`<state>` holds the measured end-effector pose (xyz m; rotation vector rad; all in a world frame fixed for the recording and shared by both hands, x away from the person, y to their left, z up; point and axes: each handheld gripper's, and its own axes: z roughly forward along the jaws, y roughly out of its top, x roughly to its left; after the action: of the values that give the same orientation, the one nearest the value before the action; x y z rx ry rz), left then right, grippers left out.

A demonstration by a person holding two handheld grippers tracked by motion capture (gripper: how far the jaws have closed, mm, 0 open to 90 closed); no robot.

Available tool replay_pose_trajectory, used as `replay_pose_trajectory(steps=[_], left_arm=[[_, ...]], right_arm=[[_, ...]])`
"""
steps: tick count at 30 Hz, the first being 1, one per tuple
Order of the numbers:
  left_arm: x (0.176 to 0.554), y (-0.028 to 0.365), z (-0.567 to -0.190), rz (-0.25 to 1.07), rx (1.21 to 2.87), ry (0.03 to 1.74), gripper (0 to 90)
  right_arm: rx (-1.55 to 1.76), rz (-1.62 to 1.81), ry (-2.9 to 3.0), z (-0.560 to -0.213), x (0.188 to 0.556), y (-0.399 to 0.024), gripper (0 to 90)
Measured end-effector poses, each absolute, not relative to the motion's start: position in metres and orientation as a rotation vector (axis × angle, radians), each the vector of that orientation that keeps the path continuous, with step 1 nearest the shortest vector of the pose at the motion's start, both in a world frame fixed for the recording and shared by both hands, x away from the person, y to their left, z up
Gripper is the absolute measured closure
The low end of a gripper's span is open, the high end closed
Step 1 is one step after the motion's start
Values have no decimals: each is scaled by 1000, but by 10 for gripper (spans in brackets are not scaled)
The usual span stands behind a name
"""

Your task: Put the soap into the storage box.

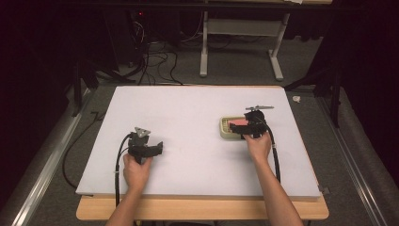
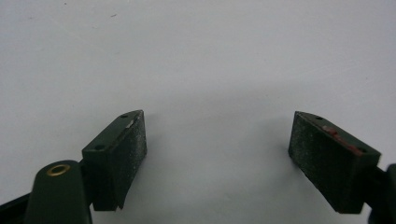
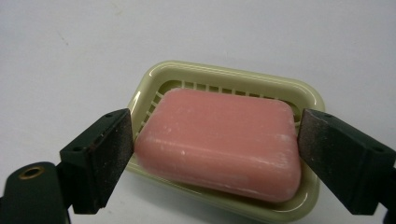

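Observation:
A pink bar of soap [image 3: 219, 142] lies in a pale green soap dish [image 3: 233, 70] on the white table top, right of centre in the high view, where the soap [image 1: 239, 122] shows just left of the hand. My right gripper [image 3: 215, 116] is open, with one jaw at each short end of the bar, very close to it or just touching. In the high view the right gripper [image 1: 251, 125] covers the dish's right side. My left gripper [image 2: 217, 116] is open over bare white surface with nothing between its jaws. It sits at the left front of the table [image 1: 155, 148].
The white board [image 1: 197, 108] lies on a wooden table whose front edge [image 1: 202, 209] shows below it. Black cables trail from both grippers toward the front. Beyond the far edge are a floor with cables and a metal table frame [image 1: 240, 47].

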<state>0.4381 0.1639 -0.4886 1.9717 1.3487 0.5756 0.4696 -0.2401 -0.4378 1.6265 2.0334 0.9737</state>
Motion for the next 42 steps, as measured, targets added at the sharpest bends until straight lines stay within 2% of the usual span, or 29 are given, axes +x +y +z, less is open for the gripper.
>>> replay_pose_trajectory(steps=[22,42], left_arm=[[438,164,-489,575,1971,1349,198],[438,164,-489,575,1971,1349,198]], right_arm=[[1540,1081,1991,-416,449,-248,145],[1531,1115,1949,-420,427,-269,163]])
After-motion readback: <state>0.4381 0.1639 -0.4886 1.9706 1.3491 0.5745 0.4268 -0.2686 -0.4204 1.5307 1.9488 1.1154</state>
